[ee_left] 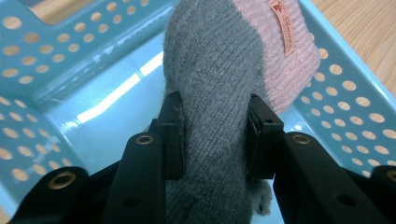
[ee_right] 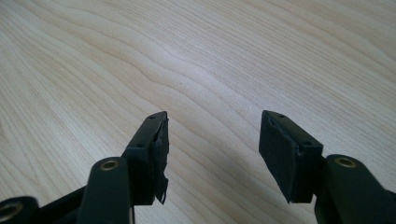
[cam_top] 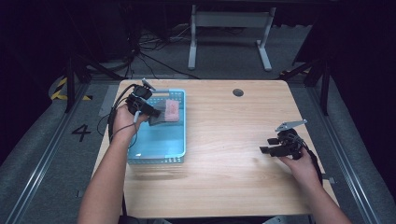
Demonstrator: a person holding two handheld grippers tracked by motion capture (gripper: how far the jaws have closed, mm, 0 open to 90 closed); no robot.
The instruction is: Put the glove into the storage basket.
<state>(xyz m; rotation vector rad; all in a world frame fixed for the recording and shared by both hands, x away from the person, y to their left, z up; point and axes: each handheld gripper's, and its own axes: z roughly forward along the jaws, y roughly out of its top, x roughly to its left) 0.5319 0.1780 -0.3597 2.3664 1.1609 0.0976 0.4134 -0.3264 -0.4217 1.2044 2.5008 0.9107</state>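
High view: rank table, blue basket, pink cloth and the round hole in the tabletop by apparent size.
1. Table, by far the largest.
2. Blue basket, filling much of the table's left part.
3. Pink cloth, inside the basket, partly overlapped by a grey cloth.
4. Round hole, the smallest.

Your left gripper point(cam_top: 150, 111) is over the far end of the light blue perforated basket point(cam_top: 180, 148), which sits on the left half of the wooden table point(cam_top: 224, 140). A grey knitted item point(cam_top: 156, 115) with a pink part point(cam_top: 172, 110) lies at its tip, inside the basket; the grip itself cannot be made out from this height. Your right gripper point(cam_top: 266, 150) rests low over bare tabletop near the right edge, pointing left, well apart from the basket. A round grommet hole point(cam_top: 238, 92) marks the table's far side.
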